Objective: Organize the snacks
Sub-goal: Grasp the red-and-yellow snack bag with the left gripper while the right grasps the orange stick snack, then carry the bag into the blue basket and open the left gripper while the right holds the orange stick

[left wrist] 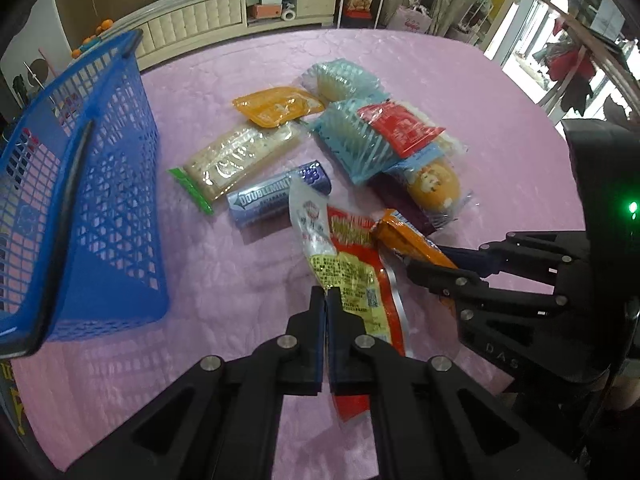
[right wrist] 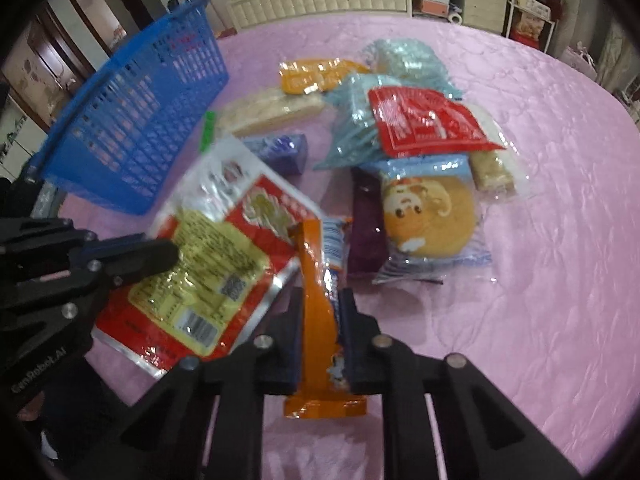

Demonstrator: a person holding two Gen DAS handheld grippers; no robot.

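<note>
My left gripper (left wrist: 325, 294) is shut on the edge of a red and yellow snack packet (left wrist: 352, 264), lifted a little over the pink table; it also shows in the right wrist view (right wrist: 216, 264). My right gripper (right wrist: 322, 300) is shut on an orange snack bar (right wrist: 320, 320), also seen in the left wrist view (left wrist: 412, 240). A blue mesh basket (left wrist: 80, 208) stands at the left, seen again in the right wrist view (right wrist: 136, 116). A pile of snacks lies in the middle: a Doublemint pack (left wrist: 276, 196), a cracker pack (left wrist: 236, 156), a red sachet (left wrist: 400, 128).
The table has a pink cloth (left wrist: 500, 120). More snacks lie in the pile: an orange sachet (left wrist: 276, 108), light blue wrapped cakes (left wrist: 352, 140), a round cartoon cake (right wrist: 428, 220), a purple pack (right wrist: 366, 224). A low cream cabinet (left wrist: 224, 12) stands behind the table.
</note>
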